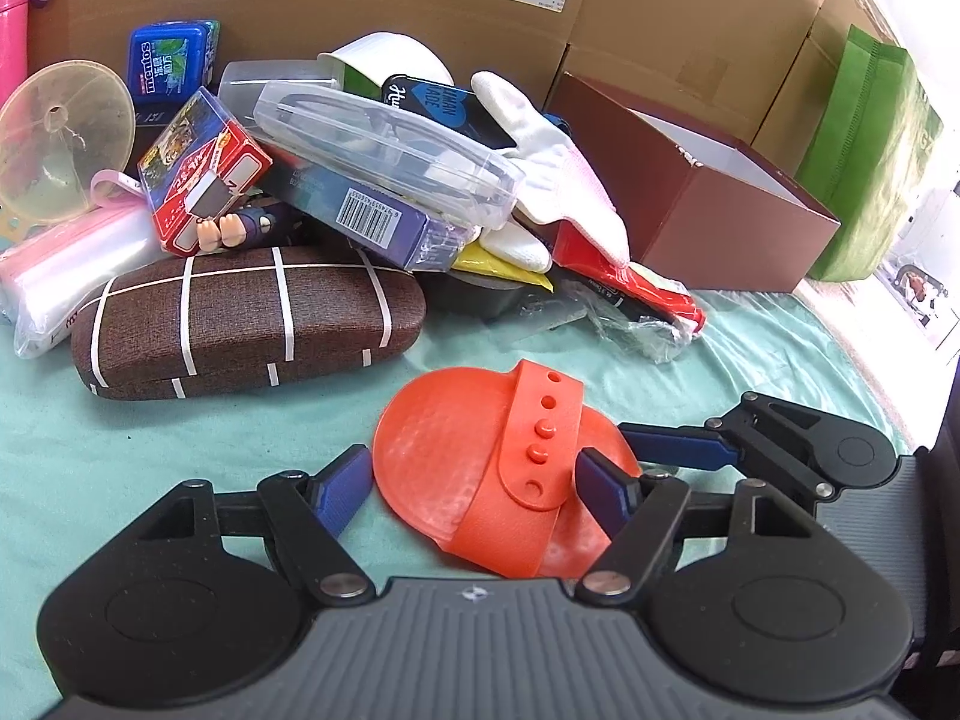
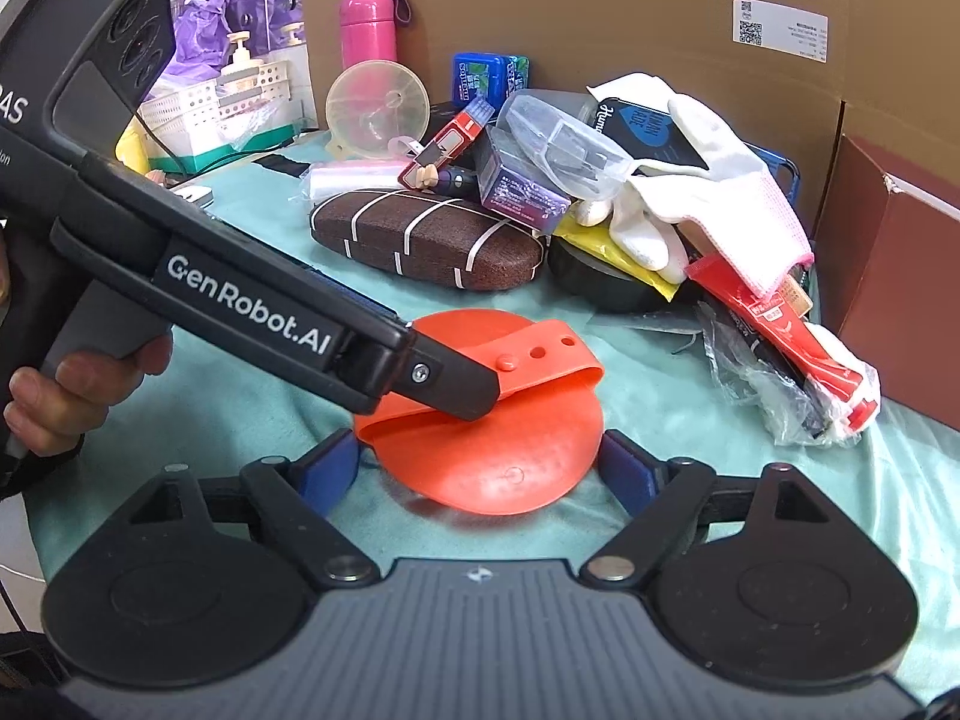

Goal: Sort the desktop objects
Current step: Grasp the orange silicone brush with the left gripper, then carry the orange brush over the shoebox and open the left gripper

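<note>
An orange rubber brush with a holed strap [image 1: 498,468] lies on the teal cloth, also in the right wrist view [image 2: 492,450]. My left gripper [image 1: 474,489] is open with its blue fingers on either side of the brush. My right gripper [image 2: 477,468] is open around the brush from the other side; its blue fingertips [image 1: 678,447] show at the brush's right edge in the left wrist view. The left gripper's body [image 2: 252,306] reaches over the brush's strap.
Behind lies a heap: brown glasses case [image 1: 240,318], clear glasses case [image 1: 390,150], blue boxes, white glove [image 1: 552,162], red packet [image 1: 636,288], yellow funnel [image 1: 60,132], mentos box [image 1: 171,63]. An open maroon box [image 1: 720,204] stands at right, cardboard boxes behind, a pink bottle [image 2: 369,30] at the back.
</note>
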The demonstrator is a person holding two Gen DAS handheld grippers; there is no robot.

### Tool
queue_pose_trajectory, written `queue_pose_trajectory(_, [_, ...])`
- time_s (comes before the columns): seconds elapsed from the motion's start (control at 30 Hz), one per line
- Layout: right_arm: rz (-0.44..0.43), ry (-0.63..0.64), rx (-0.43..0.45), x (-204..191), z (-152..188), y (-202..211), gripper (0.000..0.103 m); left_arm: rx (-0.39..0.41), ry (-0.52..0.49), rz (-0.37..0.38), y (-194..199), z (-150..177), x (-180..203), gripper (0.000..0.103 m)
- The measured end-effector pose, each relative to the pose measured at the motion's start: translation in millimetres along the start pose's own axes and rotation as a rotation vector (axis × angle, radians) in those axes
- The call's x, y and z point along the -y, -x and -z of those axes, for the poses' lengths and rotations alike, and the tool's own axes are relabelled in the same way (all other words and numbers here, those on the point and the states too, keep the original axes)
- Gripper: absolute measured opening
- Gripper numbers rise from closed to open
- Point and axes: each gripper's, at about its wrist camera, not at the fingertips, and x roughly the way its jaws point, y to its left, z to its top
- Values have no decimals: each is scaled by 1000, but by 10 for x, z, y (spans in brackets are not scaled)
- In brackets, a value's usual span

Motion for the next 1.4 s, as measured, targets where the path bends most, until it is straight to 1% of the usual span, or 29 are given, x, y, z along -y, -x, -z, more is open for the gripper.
queue_pose_trajectory(0.1, [2, 2, -2, 6, -2, -5, 85, 8, -3, 2, -12, 5, 3, 78])
queue_pose_trajectory(0.3, [12, -5, -1, -12, 0, -1, 84, 17, -19, -26, -18, 20, 41, 75])
queue_pose_trajectory(0.5, [11, -11, 2, -9, 2, -4, 83, 12, -10, -11, -21, 8, 5, 75])
queue_pose_trajectory(0.57, [14, -11, 4, -9, 2, -3, 81, 15, 3, -9, -44, -20, -18, 75])
queue_pose_trajectory(0.73, [16, -27, 11, 8, 12, 18, 78, 15, -26, -53, -55, -16, 66, 72])
queue_pose_trajectory(1.0, [16, -44, 22, 24, 56, 170, 77, 16, -28, -51, 11, -10, 204, 70])
queue_pose_trajectory(1.07, [28, -39, 34, 35, 63, 238, 77, 29, -44, -45, 49, -37, 279, 70])
queue_pose_trajectory(1.1, [34, -38, 41, 50, 66, 277, 77, 38, -51, -42, 67, -59, 314, 67])
queue_pose_trajectory(1.17, [58, -37, 53, 87, 65, 359, 77, 57, -62, -30, 104, -116, 400, 65])
queue_pose_trajectory(1.4, [134, -39, 119, 258, 28, 638, 77, 93, -111, 9, 84, -330, 709, 65])
